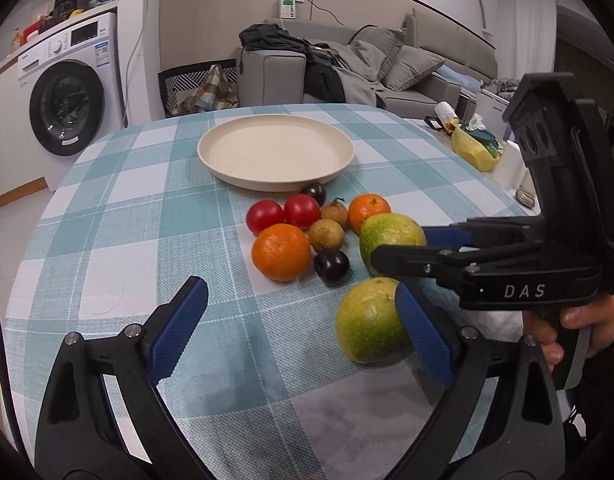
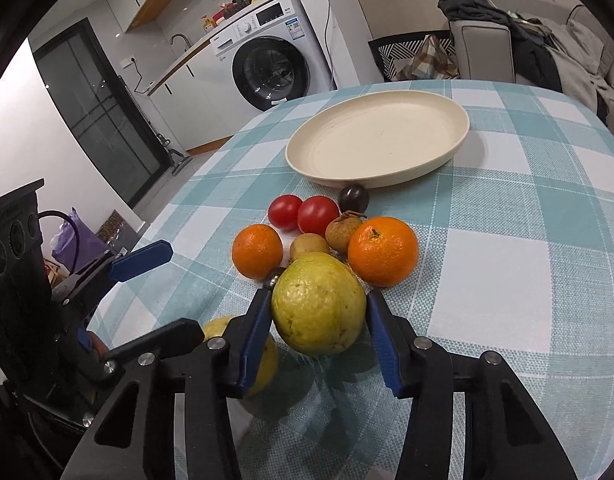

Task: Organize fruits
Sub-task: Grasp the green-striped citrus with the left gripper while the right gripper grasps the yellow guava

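Right hand-held gripper [image 2: 319, 320] is closing on a guava [image 2: 319, 303] on the worktop [image 2: 507, 264]; left hand-held gripper [image 1: 303, 332] is hanging open beside the second guava [image 1: 369, 326]. Risk: round fruit squirting out, scattering the neighbouring oranges [image 2: 383, 251]
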{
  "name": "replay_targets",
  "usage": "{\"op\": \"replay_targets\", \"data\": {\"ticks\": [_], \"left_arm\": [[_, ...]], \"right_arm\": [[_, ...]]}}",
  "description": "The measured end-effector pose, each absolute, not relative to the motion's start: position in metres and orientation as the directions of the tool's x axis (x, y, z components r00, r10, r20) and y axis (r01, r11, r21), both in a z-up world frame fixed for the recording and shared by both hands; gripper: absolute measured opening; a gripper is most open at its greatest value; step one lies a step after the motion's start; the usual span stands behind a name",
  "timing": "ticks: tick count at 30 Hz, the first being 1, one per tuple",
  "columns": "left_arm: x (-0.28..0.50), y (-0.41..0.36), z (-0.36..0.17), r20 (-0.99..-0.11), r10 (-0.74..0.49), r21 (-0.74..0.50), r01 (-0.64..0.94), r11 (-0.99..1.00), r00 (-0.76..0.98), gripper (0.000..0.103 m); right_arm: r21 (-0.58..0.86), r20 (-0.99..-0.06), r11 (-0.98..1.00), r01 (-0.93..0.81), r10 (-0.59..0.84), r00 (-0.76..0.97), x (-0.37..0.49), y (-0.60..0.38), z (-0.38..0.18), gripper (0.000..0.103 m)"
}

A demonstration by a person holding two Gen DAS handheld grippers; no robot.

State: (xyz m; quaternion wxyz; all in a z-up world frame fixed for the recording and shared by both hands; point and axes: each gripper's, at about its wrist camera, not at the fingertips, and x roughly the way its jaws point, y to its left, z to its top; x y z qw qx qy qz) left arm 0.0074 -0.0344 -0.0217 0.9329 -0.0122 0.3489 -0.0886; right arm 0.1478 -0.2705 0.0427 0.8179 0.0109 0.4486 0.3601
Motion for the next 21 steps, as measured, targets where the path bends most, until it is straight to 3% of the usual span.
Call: {"op": "replay_targets", "data": {"ticks": [7,11,16,19,21], "left_arm": [[0.006,-0.052,-0.03,-0.676,-0.217,-0.081,0.221,0.972,0.704,0.094],[0.01,-0.062,-0.034,-0.701,-0.238,-0.08,0.257,0.963,0.672,0.077],[0.012,-0.07,-0.038,-0.713,-0.235,-0.068,0.268,0.961,0.661,0.07],[0.014,-0.073,-0.04,-0.725,-0.226,-0.056,0.271,0.961,0.651,0.061],[0.014,-0.075,-0.041,-0.73,-0.248,-0.072,0.289,0.955,0.637,0.046]], "right_arm": [[0.299,-0.719,0.771,-0.563,0.57,0.398,0.137,-0.29,0.055,0.049],[0.291,-0.713,0.779,-0.555,0.564,0.417,0.134,-0.299,0.06,0.049],[0.295,-0.707,0.787,-0.541,0.561,0.43,0.132,-0.307,0.063,0.049],[0.298,-0.702,0.787,-0.54,0.564,0.435,0.131,-0.309,0.064,0.049],[0.304,-0.701,0.787,-0.536,0.566,0.433,0.131,-0.311,0.064,0.049]]}}
